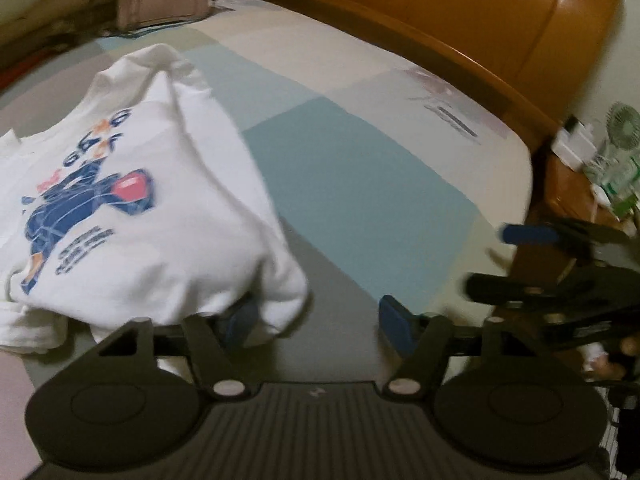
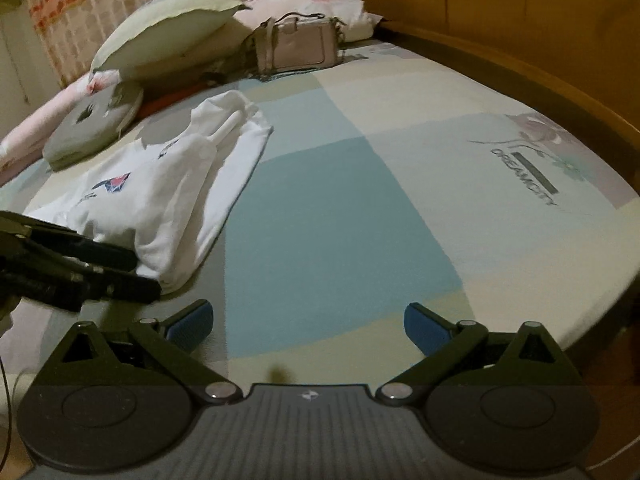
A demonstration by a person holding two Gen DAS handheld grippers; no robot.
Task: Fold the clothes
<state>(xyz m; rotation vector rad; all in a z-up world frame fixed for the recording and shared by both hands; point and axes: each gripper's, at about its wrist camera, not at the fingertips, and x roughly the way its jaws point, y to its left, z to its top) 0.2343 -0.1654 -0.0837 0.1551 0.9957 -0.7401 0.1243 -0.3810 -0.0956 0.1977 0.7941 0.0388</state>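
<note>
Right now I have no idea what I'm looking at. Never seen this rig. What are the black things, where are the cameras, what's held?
No robot: a person carries a two-finger gripper in each hand, with a fisheye camera on each looking along its blue-padded fingers. The left gripper is at the near corner of a white printed shirt, one finger hidden behind the cloth, pads not closed on it. The right gripper is open and empty over the patchwork bedsheet. Pillows and a handbag lie further back.
</note>
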